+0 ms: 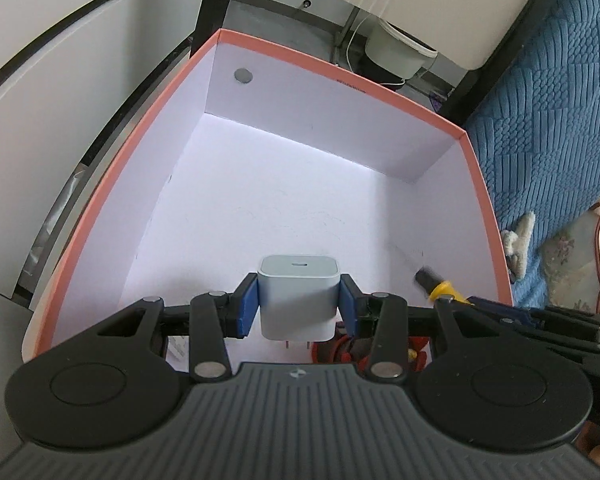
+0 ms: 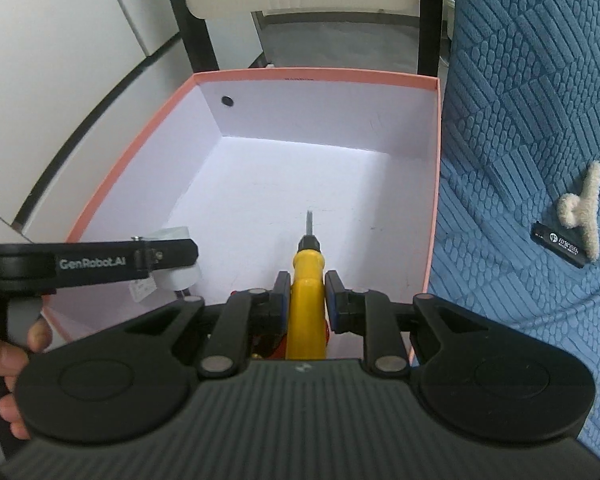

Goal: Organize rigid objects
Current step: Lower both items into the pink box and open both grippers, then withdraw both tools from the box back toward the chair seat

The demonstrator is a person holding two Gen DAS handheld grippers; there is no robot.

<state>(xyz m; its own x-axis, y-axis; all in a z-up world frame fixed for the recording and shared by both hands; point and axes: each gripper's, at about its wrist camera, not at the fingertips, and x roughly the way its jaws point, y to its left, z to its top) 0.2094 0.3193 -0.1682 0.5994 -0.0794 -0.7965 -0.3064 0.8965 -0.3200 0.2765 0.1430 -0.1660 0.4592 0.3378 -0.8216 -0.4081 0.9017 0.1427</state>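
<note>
A pink-rimmed box [image 1: 148, 152] with white inner walls lies open below both grippers; it also shows in the right wrist view [image 2: 112, 184]. My left gripper [image 1: 298, 308] is shut on a white USB wall charger [image 1: 298, 300], held over the box's near end. The charger shows partly behind the left gripper in the right wrist view [image 2: 180, 276]. My right gripper [image 2: 307, 300] is shut on a yellow-handled screwdriver [image 2: 306, 280], tip pointing into the box. The screwdriver's tip shows at the right in the left wrist view [image 1: 436, 284].
A blue quilted cover [image 2: 520, 120] lies right of the box, with a black lighter-like stick [image 2: 560, 244] and a beige fluffy clip [image 2: 580, 208] on it. Red objects [image 1: 340, 352] sit at the box's near end. A black-framed chair [image 2: 196, 28] and white cabinets stand behind.
</note>
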